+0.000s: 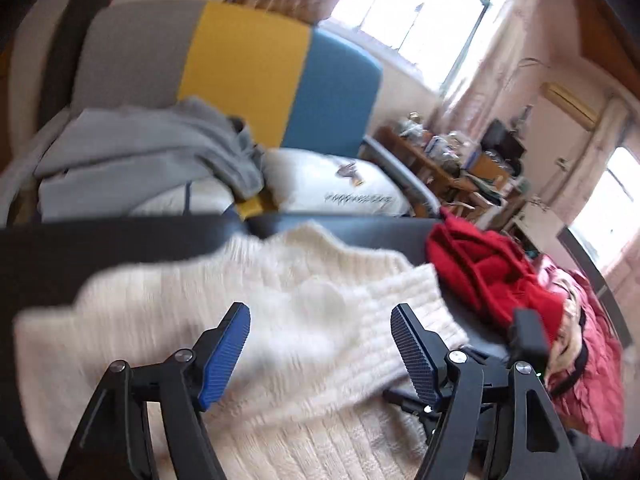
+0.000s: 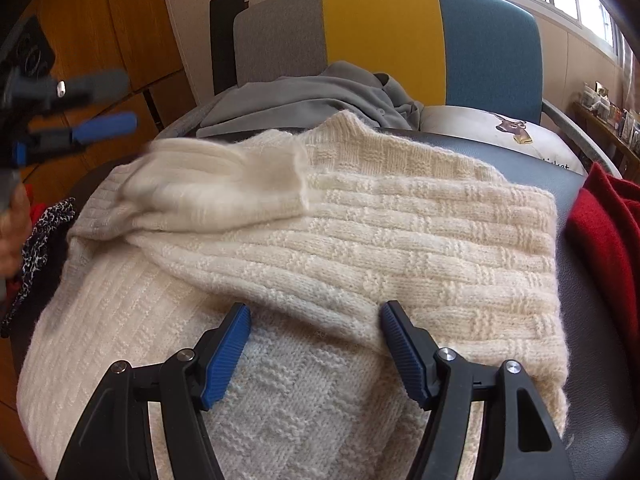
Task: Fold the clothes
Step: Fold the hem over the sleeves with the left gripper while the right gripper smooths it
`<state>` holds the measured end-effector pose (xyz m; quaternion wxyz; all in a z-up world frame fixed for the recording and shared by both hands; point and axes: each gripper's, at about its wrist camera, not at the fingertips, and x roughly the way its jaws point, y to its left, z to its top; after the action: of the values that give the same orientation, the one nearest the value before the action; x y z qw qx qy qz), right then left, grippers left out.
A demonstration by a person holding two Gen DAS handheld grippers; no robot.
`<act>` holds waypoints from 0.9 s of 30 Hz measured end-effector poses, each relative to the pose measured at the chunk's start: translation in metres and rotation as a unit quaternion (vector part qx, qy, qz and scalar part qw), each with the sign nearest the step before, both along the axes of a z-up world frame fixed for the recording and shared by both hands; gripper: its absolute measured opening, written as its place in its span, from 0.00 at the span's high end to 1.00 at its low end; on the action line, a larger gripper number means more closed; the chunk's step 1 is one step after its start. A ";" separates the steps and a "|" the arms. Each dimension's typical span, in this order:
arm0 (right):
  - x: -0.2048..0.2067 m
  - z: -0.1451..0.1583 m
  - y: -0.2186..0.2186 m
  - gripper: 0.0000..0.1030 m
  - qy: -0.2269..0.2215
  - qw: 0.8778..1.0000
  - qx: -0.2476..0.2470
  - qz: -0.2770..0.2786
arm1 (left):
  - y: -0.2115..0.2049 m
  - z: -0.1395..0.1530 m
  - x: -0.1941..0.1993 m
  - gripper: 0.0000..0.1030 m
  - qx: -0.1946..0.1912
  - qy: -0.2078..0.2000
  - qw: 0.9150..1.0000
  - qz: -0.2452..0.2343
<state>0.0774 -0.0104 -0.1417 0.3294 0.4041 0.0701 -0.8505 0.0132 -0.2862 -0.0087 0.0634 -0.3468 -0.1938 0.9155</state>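
A cream knit sweater (image 2: 360,232) lies spread on a dark padded surface (image 2: 592,360). One sleeve (image 2: 224,188) is laid across its chest, and its right side is folded over. My right gripper (image 2: 316,310) hovers open over the near fold edge, with nothing pinched between the blue pads. My left gripper (image 1: 320,312) is open above the sweater (image 1: 240,300) with nothing between its fingers. From the right wrist view the left gripper (image 2: 80,120) shows blurred at the far left, held by a hand (image 2: 12,232).
A red garment (image 2: 608,232) lies at the right edge of the surface, and a pink quilted one (image 1: 592,352) beyond it. Behind stands a grey, yellow and blue chair (image 2: 384,32) holding a grey garment (image 2: 312,92) and a white pillow (image 2: 500,132). Patterned dark fabric (image 2: 44,232) lies at the left.
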 end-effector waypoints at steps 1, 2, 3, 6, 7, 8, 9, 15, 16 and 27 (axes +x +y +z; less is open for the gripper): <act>0.000 0.000 0.001 0.32 -0.002 1.000 -0.004 0.000 | 0.001 -0.006 0.014 0.25 0.001 0.004 1.000 0.017; -0.001 0.000 0.002 0.32 -0.004 1.000 -0.008 0.000 | 0.003 -0.013 0.028 0.18 0.001 0.008 0.999 0.034; -0.002 0.000 0.004 0.32 -0.007 1.000 -0.013 0.001 | 0.004 -0.019 0.043 0.15 0.002 0.012 0.999 0.051; -0.005 0.000 0.007 0.26 -0.021 0.999 -0.034 0.009 | 0.007 -0.051 0.081 0.12 -0.056 0.005 0.991 0.125; -0.006 0.000 0.008 0.21 -0.027 0.999 -0.044 0.016 | 0.003 -0.066 0.089 0.10 -0.062 -0.006 0.987 0.147; -0.007 0.001 0.009 0.19 -0.032 0.998 -0.052 0.021 | 0.000 -0.079 0.100 0.05 -0.063 -0.018 0.984 0.168; -0.007 0.001 0.010 0.19 -0.036 0.998 -0.056 0.023 | -0.006 -0.088 0.105 0.03 -0.048 -0.025 0.982 0.179; -0.003 0.022 0.009 0.30 -0.048 0.996 -0.076 -0.010 | -0.029 -0.114 0.108 0.00 0.030 -0.035 0.979 0.199; 0.000 0.030 0.007 0.30 -0.044 0.994 -0.102 -0.010 | -0.027 -0.115 0.107 0.00 0.026 -0.036 0.979 0.199; -0.034 0.020 -0.062 0.20 -0.165 0.961 -0.217 -0.047 | -0.042 -0.109 0.126 0.00 0.082 0.006 0.976 0.199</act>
<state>0.0432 -0.0719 -0.1220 0.3762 0.4604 -0.1906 -0.7811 0.1389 -0.3282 -0.1176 -0.0910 -0.2894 -0.3332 0.8927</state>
